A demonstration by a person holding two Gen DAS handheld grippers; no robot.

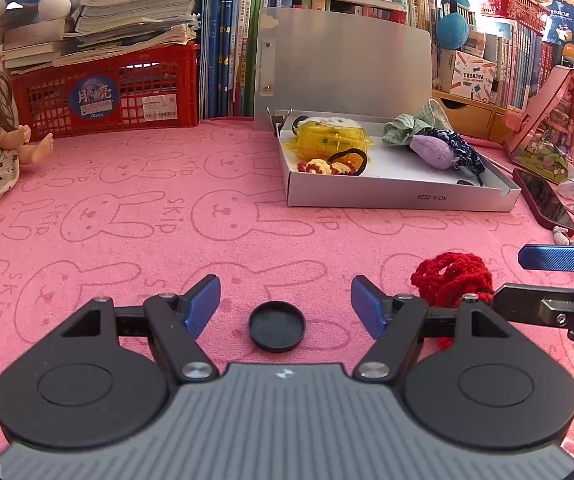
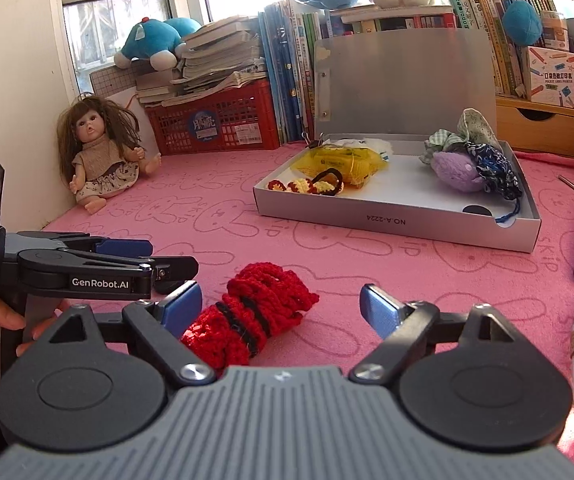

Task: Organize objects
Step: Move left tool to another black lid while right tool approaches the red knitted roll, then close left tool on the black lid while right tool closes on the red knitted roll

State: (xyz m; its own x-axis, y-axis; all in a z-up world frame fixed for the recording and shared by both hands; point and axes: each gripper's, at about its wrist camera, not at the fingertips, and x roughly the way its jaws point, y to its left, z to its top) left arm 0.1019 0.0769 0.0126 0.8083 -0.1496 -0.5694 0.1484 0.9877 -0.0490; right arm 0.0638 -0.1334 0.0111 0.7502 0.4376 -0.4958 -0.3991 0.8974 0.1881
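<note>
Two sets of jaws stand apart with nothing clamped. Your right gripper (image 2: 281,308) straddles the red crochet bundle (image 2: 249,316), which lies on the pink cloth (image 2: 215,216) nearer the left pad (image 2: 179,308), so centre it before you squeeze. Your left gripper (image 1: 285,306) frames the black cap (image 1: 277,330) with room on both sides. Both grippers tilt downward, side by side, facing the open grey box (image 2: 391,222) that likely receives both.

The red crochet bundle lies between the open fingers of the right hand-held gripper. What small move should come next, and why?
Probably close the right hand-held gripper on the red crochet bundle. Its jaws stand open on either side of the bundle, which lies loose on the pink cloth, while similar small items already sit in the open grey box.
</note>
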